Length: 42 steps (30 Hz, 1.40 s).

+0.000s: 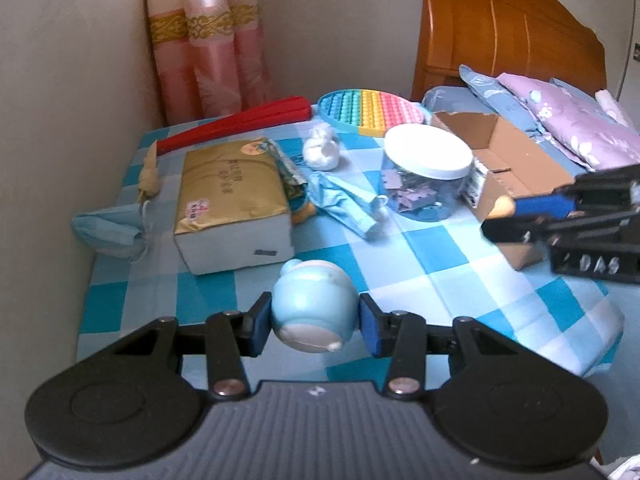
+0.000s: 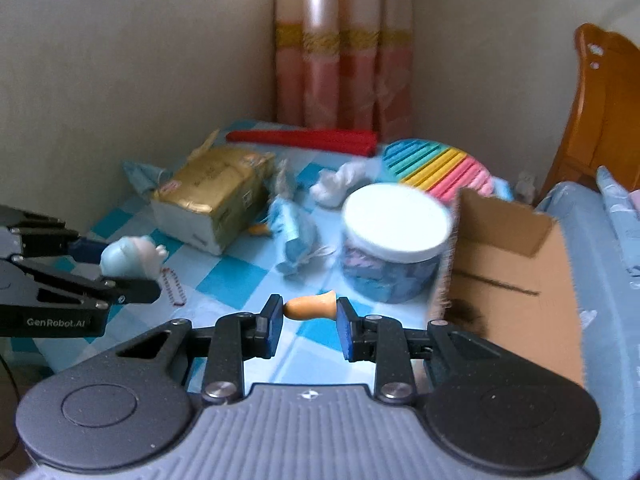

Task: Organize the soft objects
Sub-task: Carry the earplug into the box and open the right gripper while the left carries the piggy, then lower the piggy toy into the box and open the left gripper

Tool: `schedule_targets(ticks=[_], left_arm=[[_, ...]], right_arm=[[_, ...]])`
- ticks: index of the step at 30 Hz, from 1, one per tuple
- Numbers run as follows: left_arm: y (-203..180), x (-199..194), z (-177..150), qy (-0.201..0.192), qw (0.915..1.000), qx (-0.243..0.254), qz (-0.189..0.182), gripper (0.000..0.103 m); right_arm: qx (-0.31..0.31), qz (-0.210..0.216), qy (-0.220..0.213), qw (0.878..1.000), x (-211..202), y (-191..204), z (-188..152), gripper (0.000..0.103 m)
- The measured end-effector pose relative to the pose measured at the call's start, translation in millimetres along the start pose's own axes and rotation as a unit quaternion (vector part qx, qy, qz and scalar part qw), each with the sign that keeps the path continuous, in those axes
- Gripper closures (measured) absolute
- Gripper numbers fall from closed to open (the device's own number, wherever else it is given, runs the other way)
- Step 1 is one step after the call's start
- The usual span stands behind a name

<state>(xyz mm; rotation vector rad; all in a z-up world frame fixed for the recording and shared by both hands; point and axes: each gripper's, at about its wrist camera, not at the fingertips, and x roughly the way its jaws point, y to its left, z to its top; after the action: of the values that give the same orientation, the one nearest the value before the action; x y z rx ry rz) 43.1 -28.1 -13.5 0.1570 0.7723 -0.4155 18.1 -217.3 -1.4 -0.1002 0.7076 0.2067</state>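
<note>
**A:** Largest item first?

**B:** Checked bedsheet, lying under both grippers. Next, cardboard box, standing open just right of the right gripper. Then gold-wrapped package, sitting ahead and left of the left gripper.

**A:** Mid-sized?

**B:** Clear jar with white lid, standing ahead of the right gripper, beside the box.

**A:** And the grippers' loads?

**B:** Left gripper is clamping a pale blue squishy toy, jaws partly apart, pads pressing both its sides. Right gripper is pinching a small orange soft piece, jaws narrower, one pad touching each end.
</note>
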Motion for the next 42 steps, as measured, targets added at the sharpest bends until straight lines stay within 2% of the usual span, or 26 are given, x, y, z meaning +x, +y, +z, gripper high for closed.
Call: schedule_targets(ticks=[5,10,15,17,18,19,20,22,25,29,36,42], left_arm=[[-16.9,-7.5,6.0,-0.007,0.9998,0.015,-0.008,0.059],[-38.4,-9.1,14.1,-0.014,0.9989,0.043,-0.011,0.059],[-58.1,-6.3,24.6,-0.017,0.9977,0.062,-0.021,0.059],[-65.3,-4.4,28.9,-0.017,0.9973,0.067,-0.025,0.059],[-69.1,-3.4,31.3,-0.017,0.9971,0.070,-0.026,0.059],[-73.4,-2.2,34.6,-0.017,0.9967,0.074,-0.028,0.059],[-76.8,-1.7,36.6,-0.018,0.9964,0.078,-0.029,0.059],[-83.8,0.0,43.1,-0.020,0.9955,0.086,-0.033,0.059],[-94.6,2.9,54.3,-0.022,0.9941,0.097,-0.041,0.059],[-111.5,6.8,69.4,-0.030,0.9912,0.116,-0.057,0.059],[-147.4,20.3,99.0,-0.040,0.9825,0.157,-0.092,0.059],[-177.1,48.1,119.5,-0.011,0.9743,0.179,-0.136,0.059]], right_arm=[[0.010,-0.042,-0.018,0.999,-21.8,-29.2,-4.1,0.070],[0.032,-0.092,-0.007,0.995,-24.2,-69.8,-15.9,0.070],[0.039,-0.108,0.009,0.993,-21.7,-92.6,-29.7,0.068],[0.040,-0.109,0.008,0.993,-22.2,-95.7,-32.5,0.056],[0.040,-0.109,0.006,0.993,-23.4,-96.7,-33.6,0.039],[0.040,-0.106,-0.002,0.994,-26.0,-97.7,-34.9,0.030],[0.040,-0.100,-0.011,0.994,-28.8,-98.0,-36.3,0.027],[0.042,-0.084,-0.022,0.995,-34.2,-98.5,-39.7,0.011],[0.049,-0.067,-0.037,0.996,-40.7,-98.9,-43.9,0.001],[0.050,-0.045,-0.031,0.997,-45.5,-96.1,-49.2,0.000],[0.008,-0.032,-0.011,0.999,-46.2,-77.2,-61.2,0.000],[-0.011,-0.012,0.003,1.000,-43.3,-65.5,-68.3,0.000]])
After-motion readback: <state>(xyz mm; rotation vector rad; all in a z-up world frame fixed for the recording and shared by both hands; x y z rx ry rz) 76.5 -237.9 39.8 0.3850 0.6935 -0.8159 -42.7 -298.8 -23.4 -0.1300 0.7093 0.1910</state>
